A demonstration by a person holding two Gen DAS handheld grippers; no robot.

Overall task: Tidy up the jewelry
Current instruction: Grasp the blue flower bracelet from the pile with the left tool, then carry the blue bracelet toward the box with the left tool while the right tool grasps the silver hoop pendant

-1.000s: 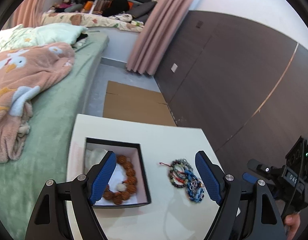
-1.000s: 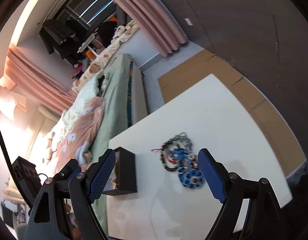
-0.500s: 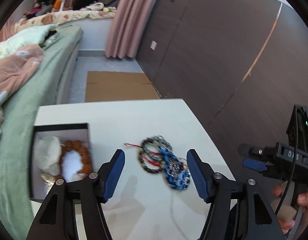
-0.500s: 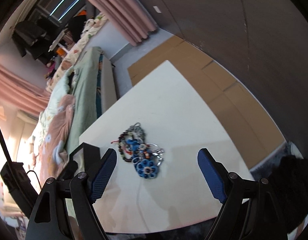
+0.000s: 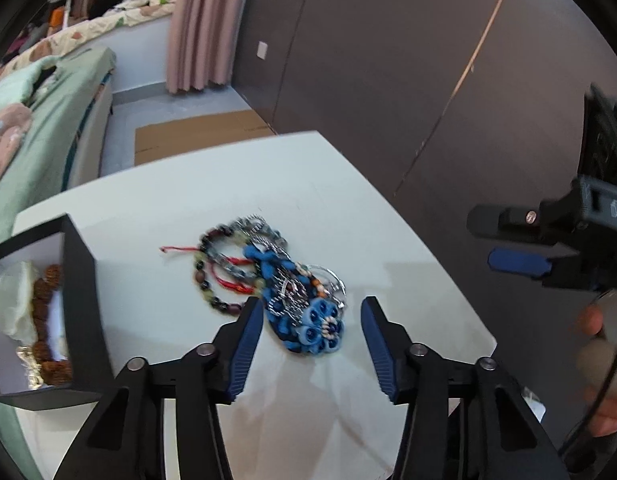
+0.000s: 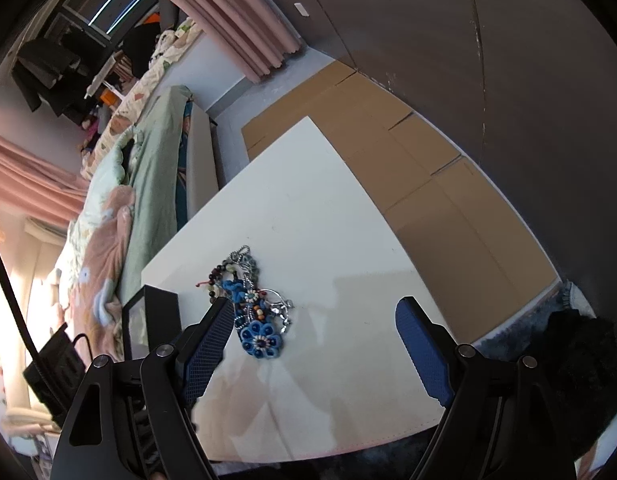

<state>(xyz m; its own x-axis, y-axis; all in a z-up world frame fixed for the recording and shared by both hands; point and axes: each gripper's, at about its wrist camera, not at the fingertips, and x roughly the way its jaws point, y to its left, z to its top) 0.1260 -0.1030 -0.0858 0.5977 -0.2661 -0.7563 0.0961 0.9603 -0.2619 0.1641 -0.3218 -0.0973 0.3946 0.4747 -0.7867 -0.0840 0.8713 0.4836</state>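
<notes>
A pile of jewelry [image 5: 276, 280] lies on the white table [image 5: 348, 208]: beaded bracelets, a red cord, silver chains and a blue flower piece [image 5: 318, 330]. My left gripper [image 5: 312, 336] is open, with its blue pads on either side of the flower piece, just above it. A black box [image 5: 80, 300] at the left holds a brown bead bracelet [image 5: 44, 292] and pale cloth. My right gripper [image 6: 314, 344] is open and empty above the table; the pile [image 6: 252, 308] lies by its left finger.
A bed with green and pink bedding [image 6: 120, 208] runs along the table's left side. Flat cardboard [image 6: 408, 152] lies on the floor beyond the table. A dark panelled wall [image 5: 388, 60] stands to the right. The right gripper's body [image 5: 568, 232] shows at the right of the left wrist view.
My left gripper has moved right from the box to the jewelry pile and come down close over the blue flower piece. The right gripper has drifted rightward, so the pile sits nearer its left finger.
</notes>
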